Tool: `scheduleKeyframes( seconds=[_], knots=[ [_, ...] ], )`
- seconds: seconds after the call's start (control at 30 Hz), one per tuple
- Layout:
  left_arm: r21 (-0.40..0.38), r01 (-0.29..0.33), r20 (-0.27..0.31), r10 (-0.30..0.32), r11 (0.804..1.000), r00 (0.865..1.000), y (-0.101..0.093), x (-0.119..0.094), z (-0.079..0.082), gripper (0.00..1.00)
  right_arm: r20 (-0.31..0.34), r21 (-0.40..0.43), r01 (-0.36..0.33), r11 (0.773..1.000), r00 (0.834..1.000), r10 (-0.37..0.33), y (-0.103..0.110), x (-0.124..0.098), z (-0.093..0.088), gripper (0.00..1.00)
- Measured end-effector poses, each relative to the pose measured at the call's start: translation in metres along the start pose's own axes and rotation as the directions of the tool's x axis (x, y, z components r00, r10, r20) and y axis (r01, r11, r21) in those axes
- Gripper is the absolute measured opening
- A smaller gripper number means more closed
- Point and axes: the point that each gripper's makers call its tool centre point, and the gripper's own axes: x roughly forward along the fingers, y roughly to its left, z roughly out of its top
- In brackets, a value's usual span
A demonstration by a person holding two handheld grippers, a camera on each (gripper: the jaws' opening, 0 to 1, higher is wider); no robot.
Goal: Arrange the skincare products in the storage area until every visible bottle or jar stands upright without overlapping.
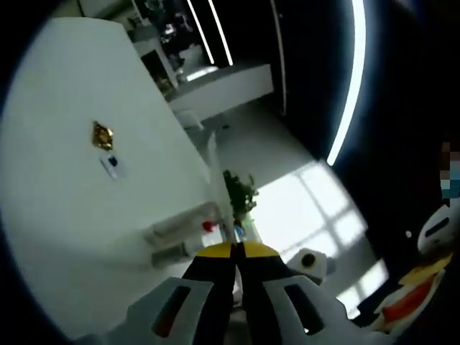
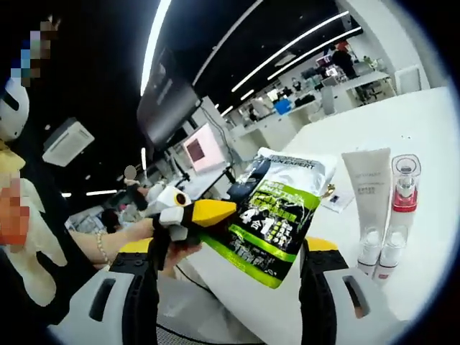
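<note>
A green and black foil pouch (image 2: pixel 277 215) hangs over the white table (image 2: pixel 424 129). My left gripper (image 2: pixel 192 212) comes in from the left, its yellow tips shut on the pouch's left edge. In the left gripper view the pouch (image 1: pixel 241 194) shows edge-on, rising from my shut left gripper (image 1: pixel 234 250). My right gripper (image 2: pixel 228 248) stands open below the pouch, one jaw on each side. A white tube (image 2: pixel 366 183) and a clear bottle with a red inside (image 2: pixel 405 183) lie on the table to the right, with a small white bottle (image 2: pixel 392 251) by them. The tubes (image 1: pixel 172 228) look blurred.
A small gold item (image 1: pixel 103 135) and a white card (image 1: pixel 113 167) lie farther out on the table (image 1: pixel 65 215). A person's hand (image 2: pixel 108 244) holds the left gripper. The table's near edge (image 2: pixel 237 287) runs under the pouch. Desks and screens stand far behind.
</note>
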Motion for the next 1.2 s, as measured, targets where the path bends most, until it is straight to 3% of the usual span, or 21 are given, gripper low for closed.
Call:
scheduleKeyframes(
  seconds=[0.8, 0.93, 1.2],
  knots=[
    [-0.023, -0.133, -0.063, 0.131, 0.991, 0.989, 0.063, 0.015, -0.021, 0.00, -0.066, -0.023, 0.097, 0.995, 0.993, -0.098, -0.031, -0.023, -0.030, 0.93],
    [-0.027, -0.150, -0.066, 0.148, 0.988, 0.987, 0.070, 0.017, -0.025, 0.00, -0.075, -0.043, 0.107, 0.993, 0.991, -0.110, -0.032, -0.026, -0.035, 0.99],
    [-0.033, -0.184, -0.072, 0.181, 0.982, 0.981, 0.084, 0.018, -0.028, 0.00, -0.084, -0.029, 0.126, 0.992, 0.988, -0.128, -0.037, -0.033, -0.043, 0.99]
  ],
)
